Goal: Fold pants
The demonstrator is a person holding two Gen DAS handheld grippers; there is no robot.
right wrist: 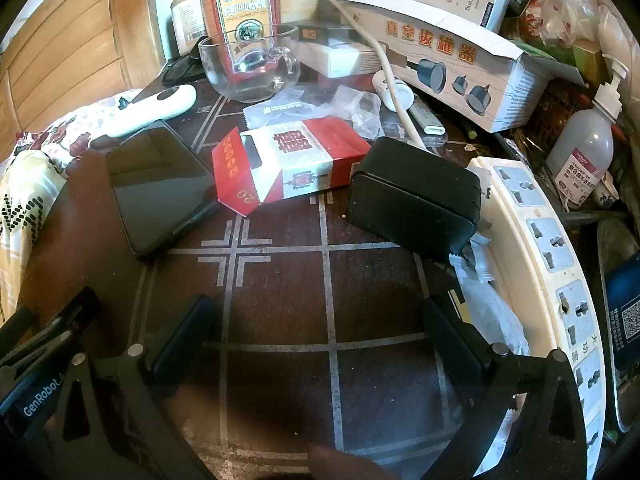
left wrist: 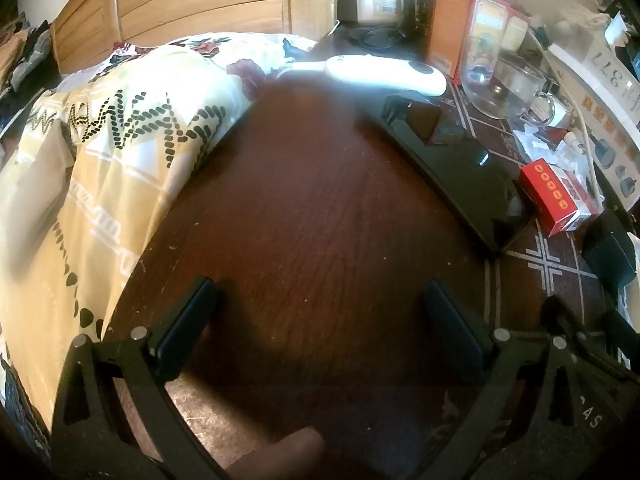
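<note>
No pants show in either view. My left gripper [left wrist: 320, 320] is open and empty, low over a dark wooden tabletop [left wrist: 304, 208]. My right gripper [right wrist: 320, 332] is open and empty over the same table's lined surface [right wrist: 328, 280]. A patterned cream and tan bedcover [left wrist: 100, 160] lies to the left of the table; it also shows at the left edge of the right wrist view [right wrist: 24, 192].
On the table lie a black phone [right wrist: 160, 184], a red and white carton [right wrist: 288, 164], a black box [right wrist: 412, 196], a glass cup [right wrist: 248, 64], a white handheld device [left wrist: 380, 70], a power strip [right wrist: 548, 264], cardboard boxes [right wrist: 452, 60] and a pump bottle [right wrist: 584, 152].
</note>
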